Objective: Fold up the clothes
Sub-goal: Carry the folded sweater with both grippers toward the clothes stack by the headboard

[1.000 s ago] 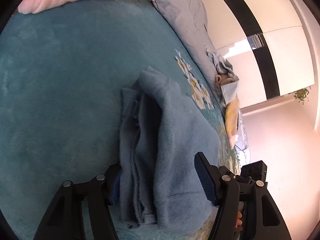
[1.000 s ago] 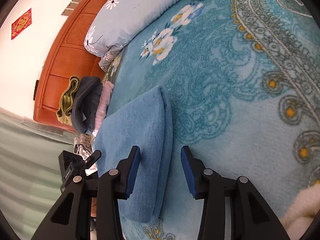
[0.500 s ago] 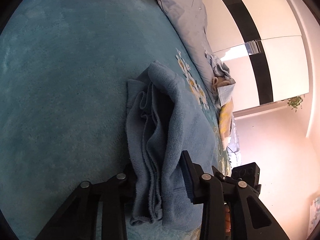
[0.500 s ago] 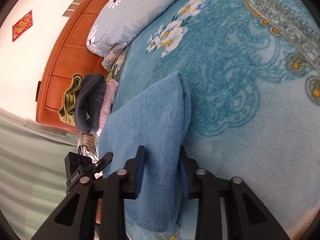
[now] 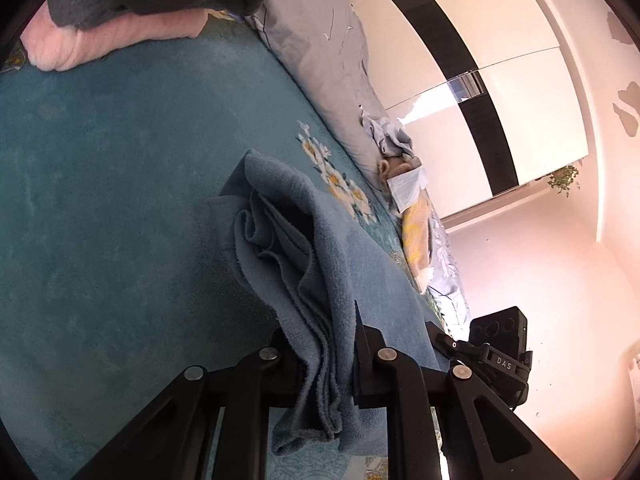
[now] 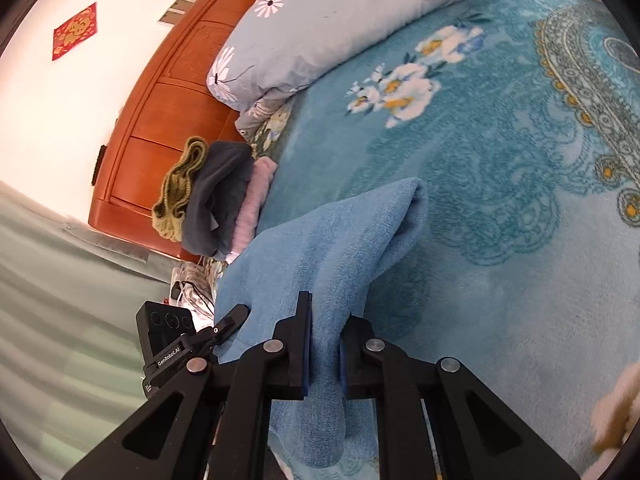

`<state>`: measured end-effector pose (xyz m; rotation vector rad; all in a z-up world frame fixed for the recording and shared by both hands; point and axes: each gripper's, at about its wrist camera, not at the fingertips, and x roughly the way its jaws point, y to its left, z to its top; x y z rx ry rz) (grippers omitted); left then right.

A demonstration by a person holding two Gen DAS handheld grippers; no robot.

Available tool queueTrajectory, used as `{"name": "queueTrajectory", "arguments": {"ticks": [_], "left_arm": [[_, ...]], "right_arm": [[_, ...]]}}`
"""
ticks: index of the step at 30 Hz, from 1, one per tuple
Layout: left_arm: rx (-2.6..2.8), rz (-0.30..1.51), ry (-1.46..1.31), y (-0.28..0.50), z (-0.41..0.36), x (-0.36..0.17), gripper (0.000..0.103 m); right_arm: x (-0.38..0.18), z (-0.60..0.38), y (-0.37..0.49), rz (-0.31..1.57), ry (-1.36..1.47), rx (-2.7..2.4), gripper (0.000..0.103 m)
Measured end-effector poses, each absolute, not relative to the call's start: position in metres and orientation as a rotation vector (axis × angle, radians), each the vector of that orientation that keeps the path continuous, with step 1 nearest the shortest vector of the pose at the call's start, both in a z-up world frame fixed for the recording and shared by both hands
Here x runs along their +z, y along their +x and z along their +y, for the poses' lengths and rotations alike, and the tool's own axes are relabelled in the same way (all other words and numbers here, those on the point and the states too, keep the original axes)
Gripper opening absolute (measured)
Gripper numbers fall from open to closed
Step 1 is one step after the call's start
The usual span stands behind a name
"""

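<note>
On the teal floral bedspread (image 6: 500, 184), a folded blue fleece garment (image 6: 344, 240) is pinched at both near ends. Seen from the right wrist camera, the right gripper (image 6: 324, 354) has just been closing, and its two blue-padded jaws now clamp a thick fold of the fleece between them, with only the cloth's thickness left between the pads; the fabric bunches above the jaws and hangs in a rounded lobe below them. From the left wrist camera, the left gripper (image 5: 322, 356) has likewise just been closing and grips the layered open edges of the same garment (image 5: 304, 248), several raw hems stacked together in the narrow gap between the jaws, the loose corner drooping underneath. The garment's near edge is raised off the bedspread where the grippers hold it, while its far end rests on the cover, sloping away. Beyond it, near the wooden headboard (image 6: 160, 120), a stack of folded clothes (image 6: 216, 200) sits on the bed: a green knit, a dark grey piece and a pink one. A grey daisy-print quilt (image 6: 304, 36) lies bunched along the far side.
</note>
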<state>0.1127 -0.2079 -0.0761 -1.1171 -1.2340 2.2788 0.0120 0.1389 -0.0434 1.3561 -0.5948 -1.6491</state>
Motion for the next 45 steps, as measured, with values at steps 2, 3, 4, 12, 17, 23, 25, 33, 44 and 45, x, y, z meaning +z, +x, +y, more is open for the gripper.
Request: {"name": "queueTrajectory", "arguments": {"ticks": [2, 3, 4, 12, 17, 23, 25, 33, 44, 45], "left_arm": [[2.279, -1.219, -1.110, 0.112, -0.211, -0.070, 0.017], [2.281, -1.207, -1.110, 0.112, -0.213, -0.066, 0.017], [2.289, -1.189, -1.109, 0.112, -0.215, -0.061, 0.017], [2.369, -1.048, -1.065, 0.106, -0.228, -0.020, 0.017], [2.412, -0.976, -1.007, 0.092, -0.237, 0.014, 0.017], [2.476, -0.830, -0.896, 0.083, -0.262, 0.083, 0.017], [2.490, -0.808, -0.855, 0.077, -0.276, 0.108, 0.017], [2.593, -0.746, -0.803, 0.062, -0.369, 0.161, 0.017], [2.762, -0.784, -0.839, 0.020, -0.508, 0.162, 0.017], [2.765, -0.797, -0.849, 0.015, -0.516, 0.157, 0.017]], "right_arm": [[-0.033, 0.136, 0.016, -0.577, 1.323, -1.658, 0.011], [-0.029, 0.134, 0.017, -0.572, 1.311, -1.661, 0.011], [-0.025, 0.132, 0.019, -0.571, 1.300, -1.664, 0.011], [-0.004, 0.112, 0.024, -0.569, 1.250, -1.667, 0.011], [0.021, 0.098, 0.018, -0.548, 1.189, -1.660, 0.011], [0.081, 0.072, 0.009, -0.520, 1.040, -1.665, 0.011], [0.103, 0.058, 0.007, -0.499, 0.988, -1.668, 0.011], [0.156, -0.030, 0.013, -0.417, 0.854, -1.637, 0.011], [0.144, -0.174, 0.003, -0.399, 0.916, -1.541, 0.011], [0.140, -0.185, 0.001, -0.397, 0.924, -1.540, 0.011]]}}
